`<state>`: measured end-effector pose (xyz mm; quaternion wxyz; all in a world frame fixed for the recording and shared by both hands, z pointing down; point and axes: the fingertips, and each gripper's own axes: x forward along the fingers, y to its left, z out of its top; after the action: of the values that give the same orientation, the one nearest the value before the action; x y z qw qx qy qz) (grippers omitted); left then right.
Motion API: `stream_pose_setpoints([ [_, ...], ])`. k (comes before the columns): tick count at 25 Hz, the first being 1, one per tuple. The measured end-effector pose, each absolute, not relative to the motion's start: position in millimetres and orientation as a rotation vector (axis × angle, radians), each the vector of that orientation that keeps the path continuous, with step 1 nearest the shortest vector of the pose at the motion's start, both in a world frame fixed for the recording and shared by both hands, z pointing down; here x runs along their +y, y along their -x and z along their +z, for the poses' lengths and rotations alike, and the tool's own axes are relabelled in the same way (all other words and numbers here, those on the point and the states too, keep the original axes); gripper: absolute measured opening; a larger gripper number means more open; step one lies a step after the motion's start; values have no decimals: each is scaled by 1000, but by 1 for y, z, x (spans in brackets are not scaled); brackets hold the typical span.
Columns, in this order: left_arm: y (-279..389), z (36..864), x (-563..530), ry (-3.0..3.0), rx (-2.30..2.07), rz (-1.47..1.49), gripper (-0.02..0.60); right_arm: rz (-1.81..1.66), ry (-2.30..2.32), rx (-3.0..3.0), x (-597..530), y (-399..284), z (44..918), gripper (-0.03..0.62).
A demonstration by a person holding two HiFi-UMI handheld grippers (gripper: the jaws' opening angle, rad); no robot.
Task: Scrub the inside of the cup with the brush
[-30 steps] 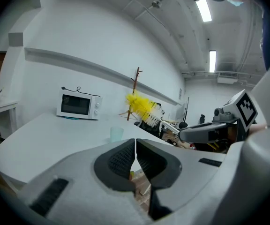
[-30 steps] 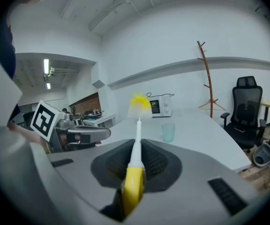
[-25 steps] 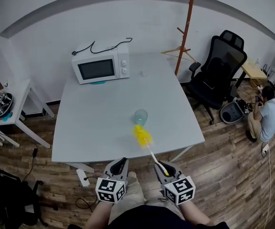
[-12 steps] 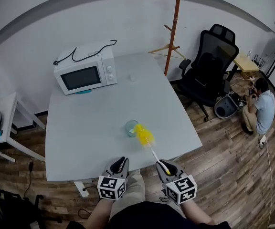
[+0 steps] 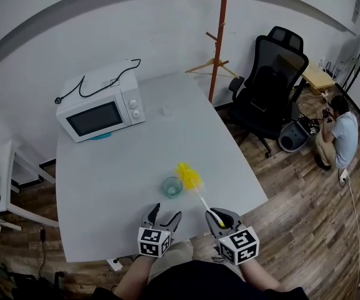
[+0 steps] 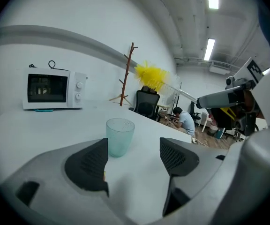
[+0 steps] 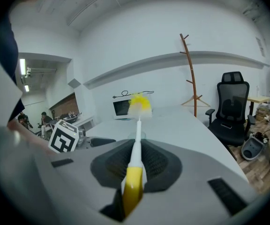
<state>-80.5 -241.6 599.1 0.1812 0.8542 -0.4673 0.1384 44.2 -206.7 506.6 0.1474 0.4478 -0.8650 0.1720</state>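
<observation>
A pale green translucent cup (image 5: pixel 172 187) stands upright on the white table (image 5: pixel 111 167), near its front edge. My left gripper (image 5: pixel 164 216) hovers just short of the cup (image 6: pixel 120 137), its jaws opening, wide apart with nothing between them. My right gripper (image 5: pixel 220 218) is shut on the yellow handle end of a brush (image 5: pixel 199 194). The brush's yellow bristle head (image 5: pixel 187 176) hangs above the table just right of the cup. In the right gripper view the brush (image 7: pixel 136 144) runs straight out from the jaws.
A white microwave (image 5: pixel 99 110) with a black cord sits at the table's far left. A wooden coat stand (image 5: pixel 219 42) and a black office chair (image 5: pixel 269 86) stand beyond the table's right side. A person (image 5: pixel 337 136) crouches on the wood floor at far right.
My left gripper's jaws have gone from shut to wide apart. The head view has swung, so the cup and both grippers now sit closer together. The brush head has shifted to the cup's right.
</observation>
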Motion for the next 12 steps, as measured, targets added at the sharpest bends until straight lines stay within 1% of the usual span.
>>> stream_pose_setpoints([
  [4, 78, 619, -267, -2403, -1303, 436, 361, 515, -1290, -2464, -222, -46, 511, 51],
  [12, 69, 649, -308, -2411, -1268, 533, 390, 568, -1301, -2418, -238, -47, 521, 51],
])
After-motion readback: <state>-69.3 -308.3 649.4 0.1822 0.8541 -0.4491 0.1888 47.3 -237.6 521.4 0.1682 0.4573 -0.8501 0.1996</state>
